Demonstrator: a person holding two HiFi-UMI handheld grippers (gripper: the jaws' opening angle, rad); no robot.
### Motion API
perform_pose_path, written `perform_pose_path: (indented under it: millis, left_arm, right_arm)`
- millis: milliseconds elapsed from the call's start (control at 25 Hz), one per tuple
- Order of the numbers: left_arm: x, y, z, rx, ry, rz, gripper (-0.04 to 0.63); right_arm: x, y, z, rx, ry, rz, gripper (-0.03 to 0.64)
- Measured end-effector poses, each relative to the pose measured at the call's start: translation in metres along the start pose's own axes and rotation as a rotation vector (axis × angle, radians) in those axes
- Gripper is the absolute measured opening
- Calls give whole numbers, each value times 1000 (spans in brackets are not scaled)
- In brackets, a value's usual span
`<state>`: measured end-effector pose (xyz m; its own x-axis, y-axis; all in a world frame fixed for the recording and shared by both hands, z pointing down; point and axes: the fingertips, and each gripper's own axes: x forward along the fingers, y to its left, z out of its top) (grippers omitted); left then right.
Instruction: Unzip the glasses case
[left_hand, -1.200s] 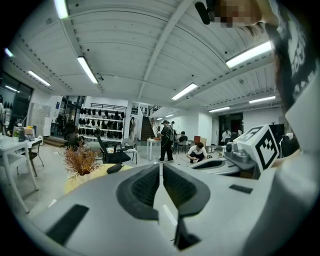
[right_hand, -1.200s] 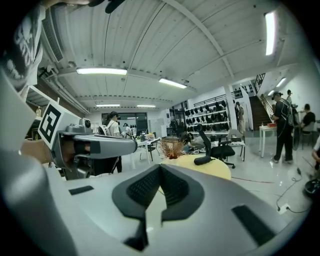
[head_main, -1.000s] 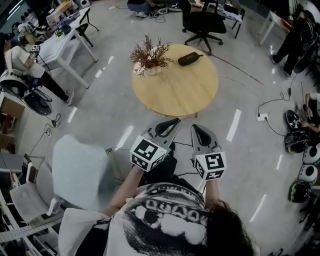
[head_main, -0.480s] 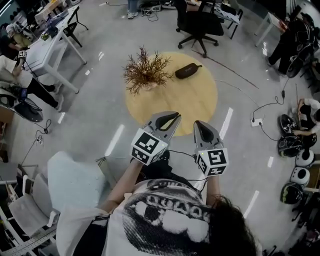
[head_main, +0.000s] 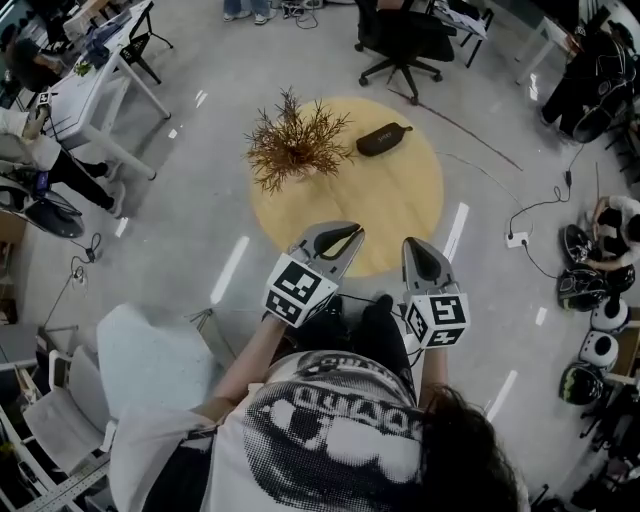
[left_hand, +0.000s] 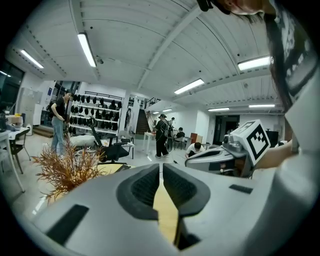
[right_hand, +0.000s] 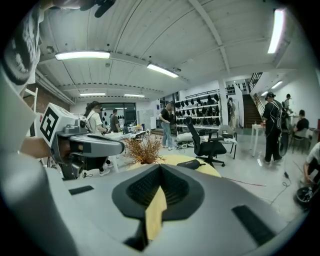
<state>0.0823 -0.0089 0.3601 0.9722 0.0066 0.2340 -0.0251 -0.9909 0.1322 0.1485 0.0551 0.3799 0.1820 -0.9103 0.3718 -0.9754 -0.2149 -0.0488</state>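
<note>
**Head view.** We hold the left gripper (head_main: 345, 232) and the right gripper (head_main: 412, 245) side by side at the near edge of the round table (head_main: 400, 205). The glasses case (head_main: 383, 139) lies well ahead of both jaw pairs, on the far side of the table. It sits just right of the dried branch arrangement (head_main: 293, 143).

**Left gripper view.** The jaws meet at their tips and hold nothing. The branches stand ahead and to the left of them.

**Right gripper view.** The jaws are pressed fully together and empty. The case lies ahead, slightly right of the tip line. We cannot make out its zipper pull.

**Hazards, as we judge them.**
- Neither jaw pair can take the pull unless it is opened first.
- The left gripper may snag the branches on approach.
- If we pull the zipper without bracing the case, the case will likely slide.
</note>
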Motion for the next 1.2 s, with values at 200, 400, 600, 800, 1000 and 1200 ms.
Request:
perform_pose_path:
  millis: [200,400,600,800,1000,1200]
  left_arm:
    - [11,10,-7,-25,12,30,28]
    - [32,30,-7,-51,16,91,28]
    - [67,49,-2,-72,22,165,28]
    - [113,64,4,-80,13,239,28]
    - [139,74,5,-147,15,331,28]
    - [149,82,-2,-178,33,427,28]
  right_arm:
    - [18,-14,-3,-2,17,26,-2]
    - [45,-32,2,-25,19,97,-2]
    - [82,-64,7,-72,45,188,-2]
    - [123,-103,9,-156,88,313,-2]
    - [161,-131,8,-273,132,450,6]
    - [204,-147,-1,-433,191,596,43]
